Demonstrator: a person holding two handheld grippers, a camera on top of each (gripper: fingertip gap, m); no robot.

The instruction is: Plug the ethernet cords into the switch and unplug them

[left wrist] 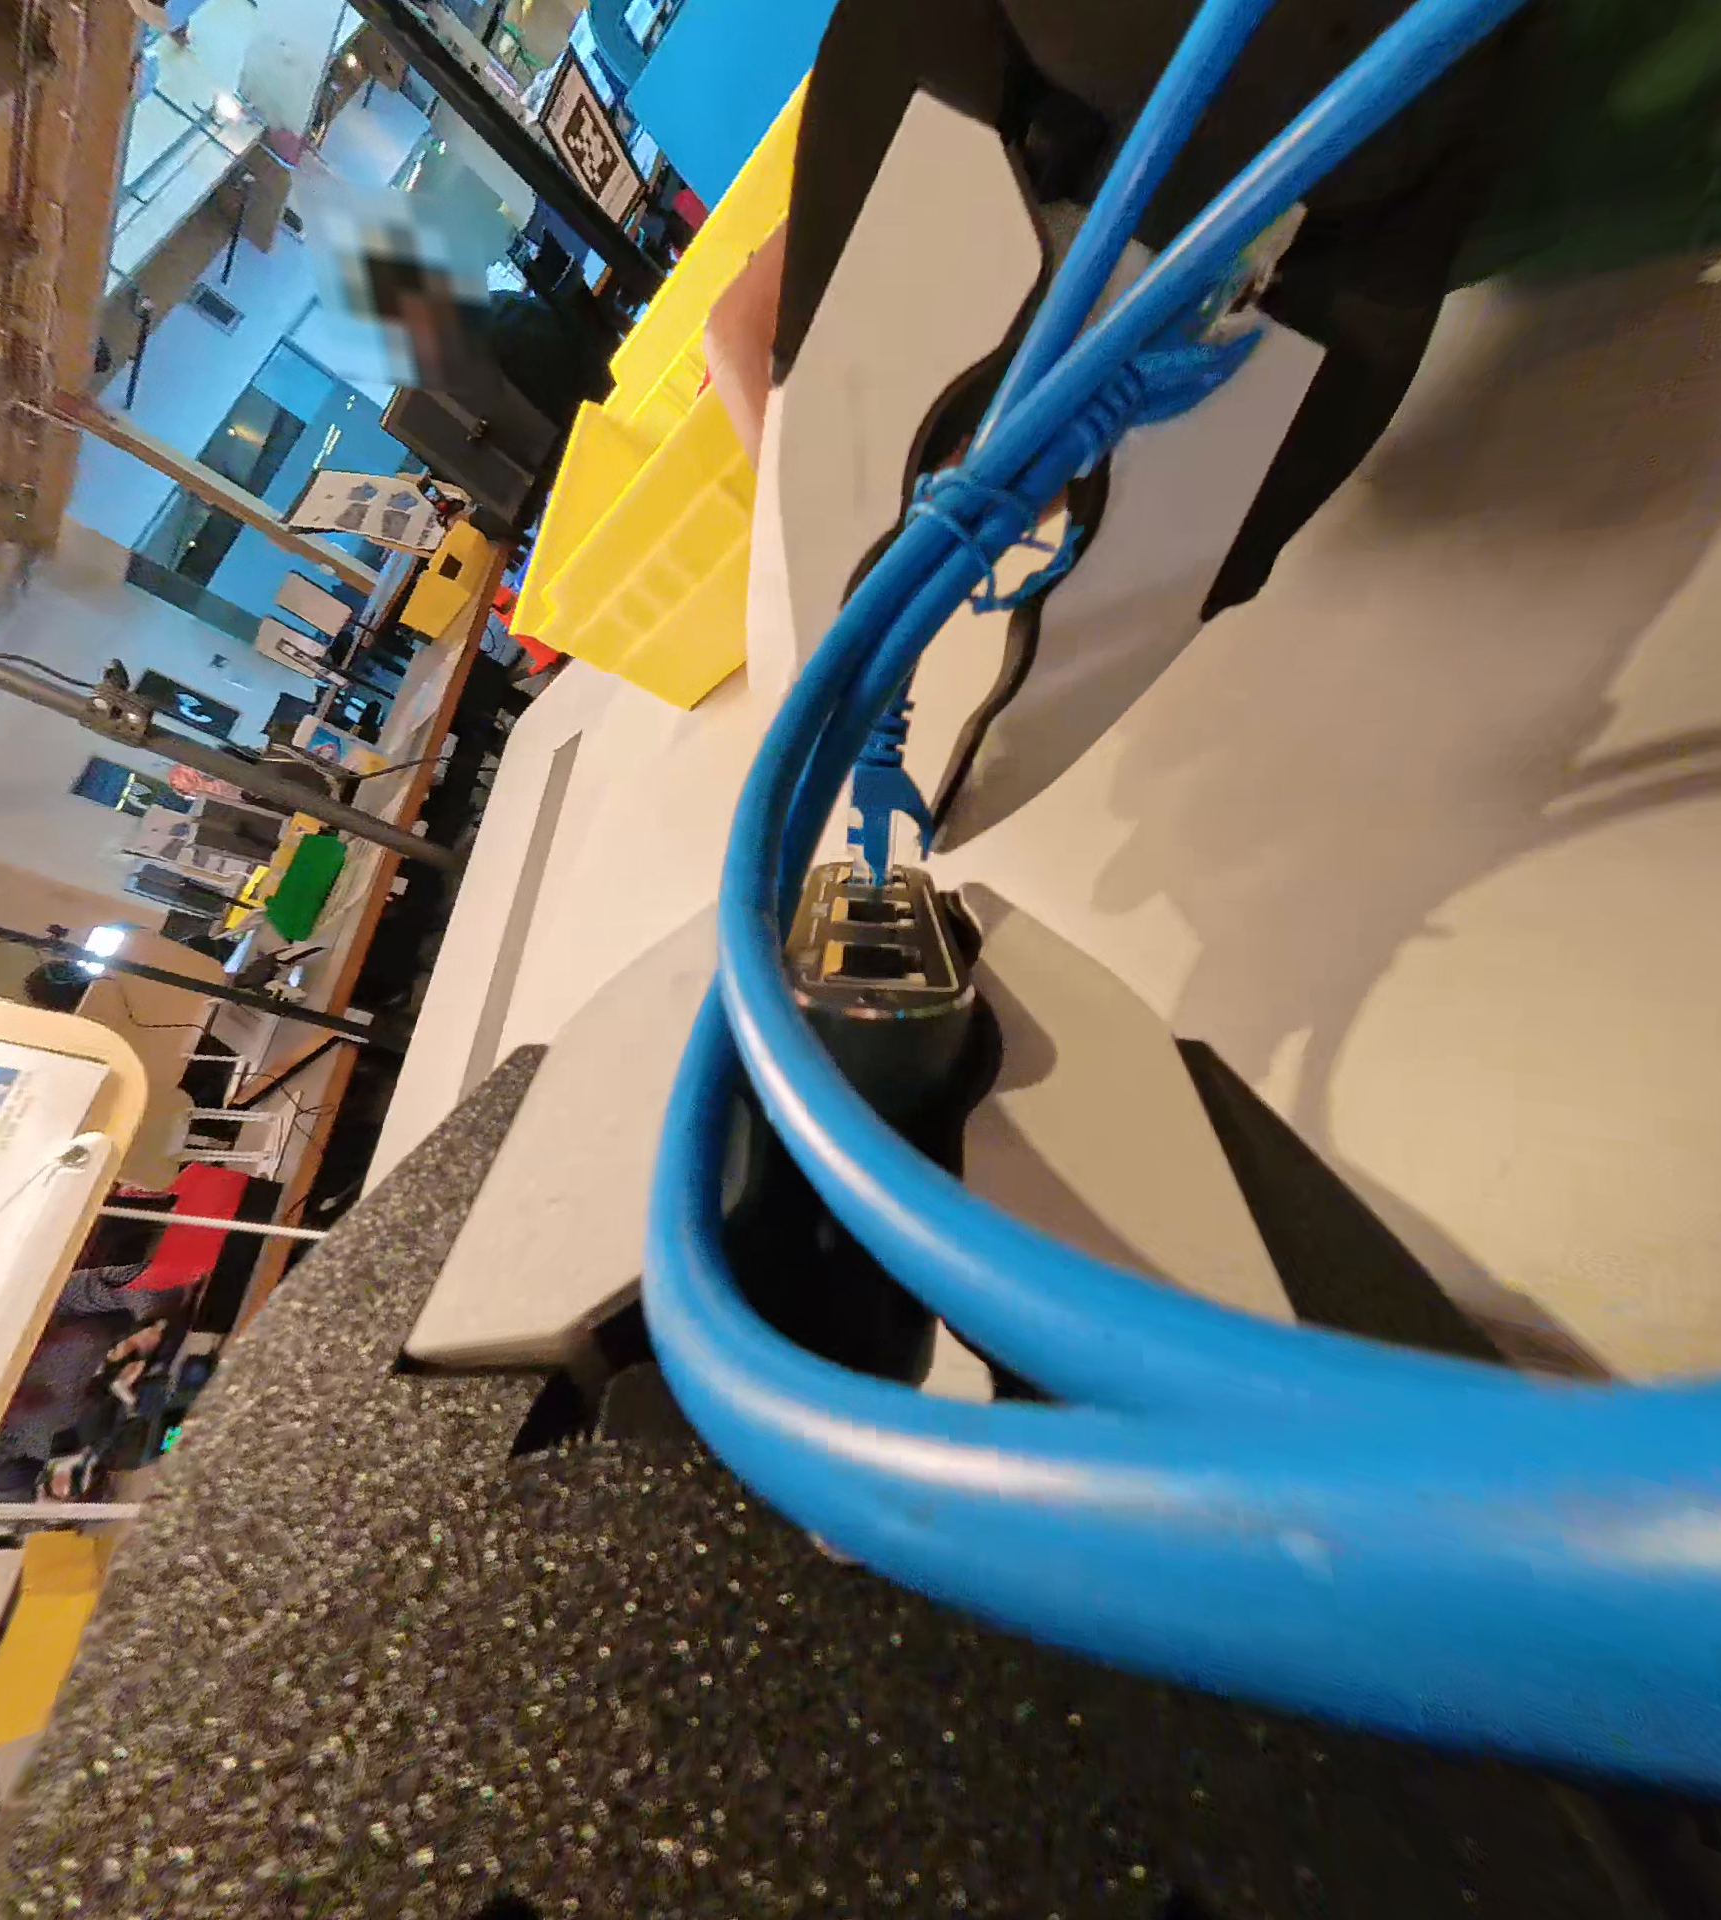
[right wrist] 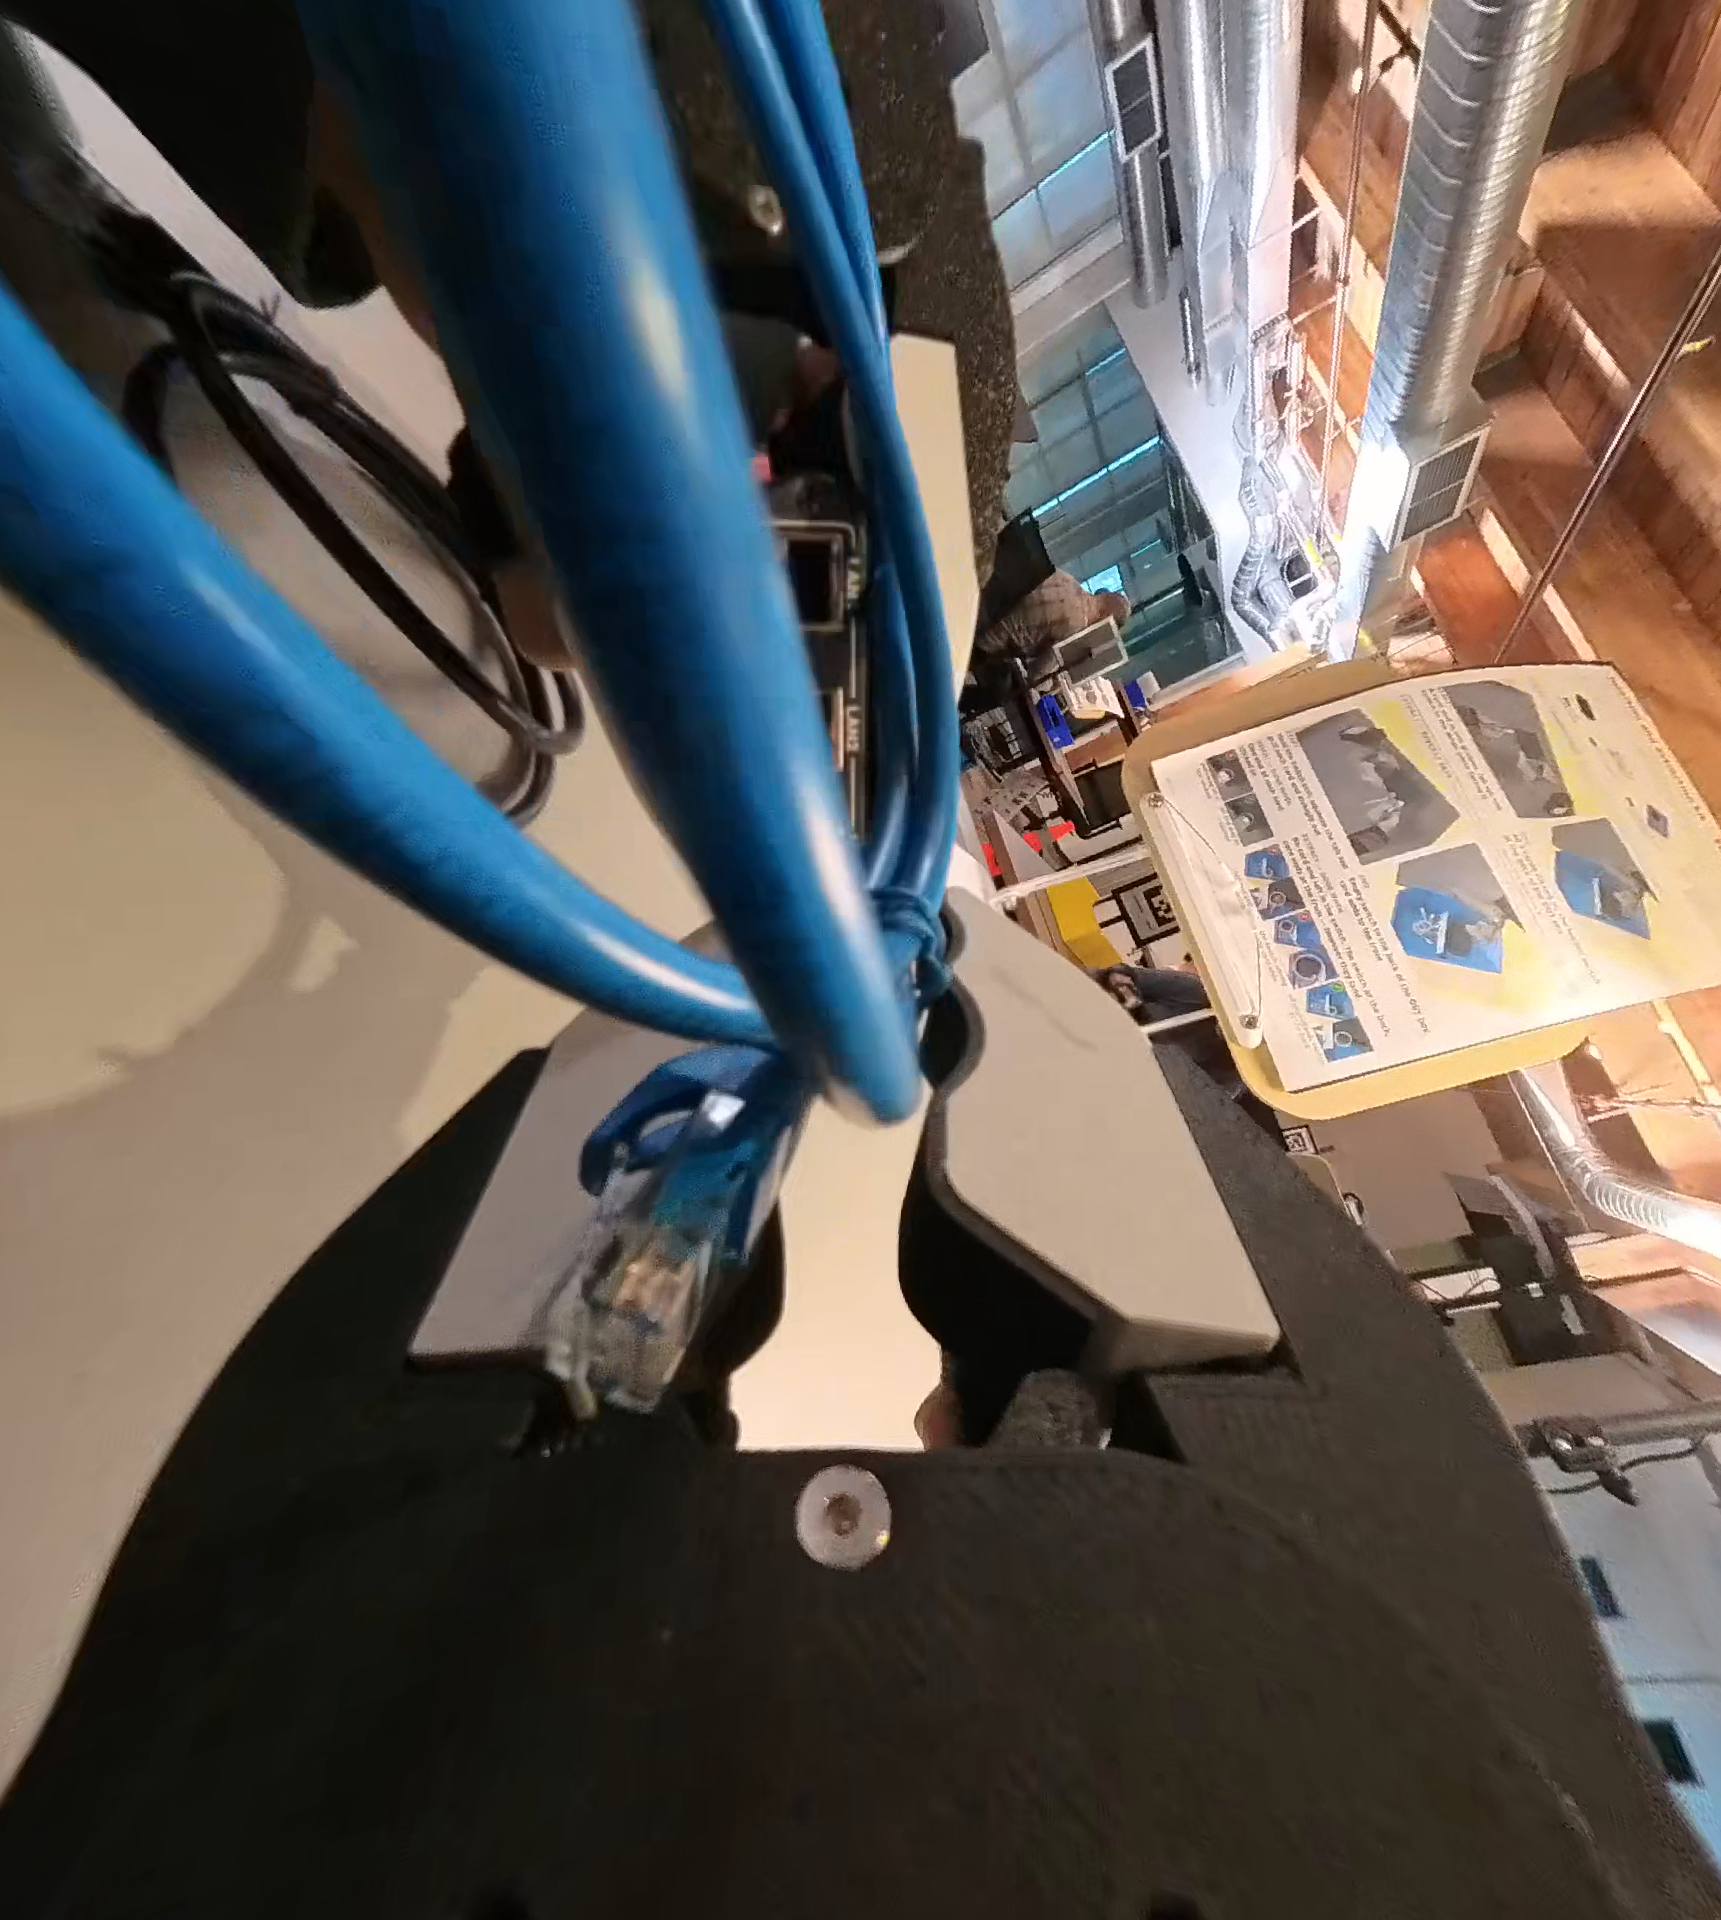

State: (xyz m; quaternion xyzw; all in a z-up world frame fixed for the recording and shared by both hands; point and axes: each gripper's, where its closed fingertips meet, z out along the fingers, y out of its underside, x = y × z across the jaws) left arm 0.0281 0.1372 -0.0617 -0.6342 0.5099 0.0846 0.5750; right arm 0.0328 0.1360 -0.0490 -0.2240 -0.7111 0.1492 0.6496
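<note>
My left gripper [left wrist: 866,1029] is shut on the small black switch [left wrist: 871,1049], which is gripped between its grey pads [left wrist: 523,1195] with the row of ports [left wrist: 877,935] facing away from me. My right gripper [right wrist: 851,977] is shut on a tied bundle of blue ethernet cord [right wrist: 627,644] and reaches in from the top of the left wrist view [left wrist: 866,727]. One blue plug [left wrist: 877,800] has its tip at the mouth of the end port. The other clear-tipped plug [right wrist: 627,1278] hangs free over my right gripper's left pad. The switch also shows in the right wrist view [right wrist: 820,582].
Both grippers are held over a white table [left wrist: 1458,935]. Yellow plastic bins [left wrist: 658,499] stand at its far side. A coiled black cable [right wrist: 368,520] lies on the table near the switch. An instruction board [right wrist: 1458,883] stands to one side. The grippers are tip to tip, or close to it.
</note>
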